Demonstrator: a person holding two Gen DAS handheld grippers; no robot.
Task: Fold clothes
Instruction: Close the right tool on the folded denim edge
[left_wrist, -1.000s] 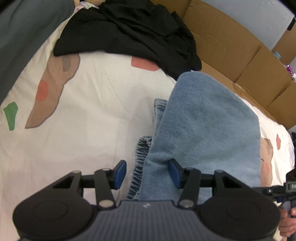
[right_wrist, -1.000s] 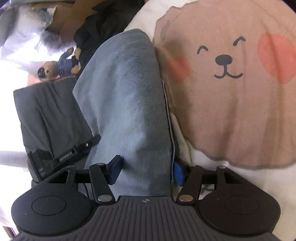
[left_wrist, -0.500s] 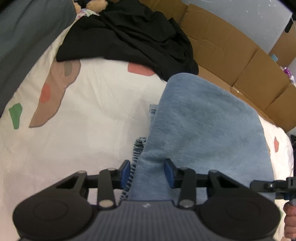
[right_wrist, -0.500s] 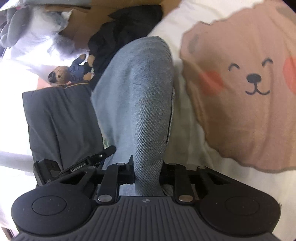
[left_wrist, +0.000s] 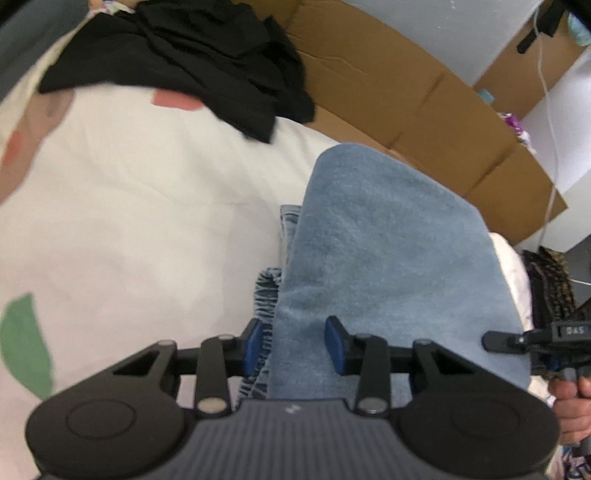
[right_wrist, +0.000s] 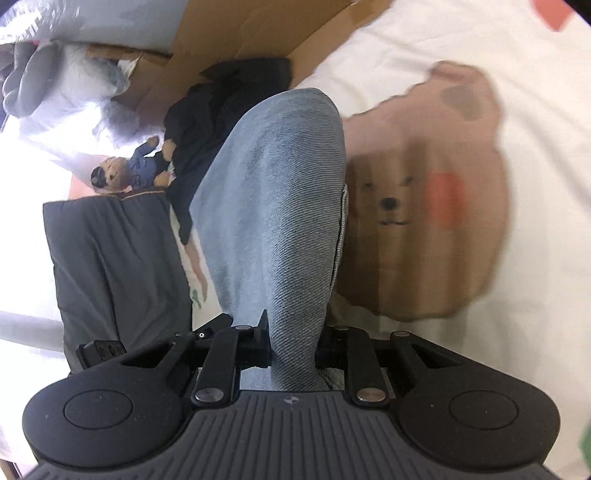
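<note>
- Folded light-blue denim garment lay on white cartoon-print bedsheet, near crumpled black garment.
- Left gripper: just narrowed, blue pads pressing the denim's near edge.
- Right gripper: just narrowed, clamped tight on a bunched denim fold.
- Brown cardboard beyond.

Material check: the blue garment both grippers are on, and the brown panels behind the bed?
Blue garment: looks like washed denim, matte; diagonal twill weave shows in the right wrist view, a gathered elastic edge in the left. Could be a soft denim-look knit.
Brown panels: corrugated cardboard by the look, dull brown with fold creases and flap seams.
</note>
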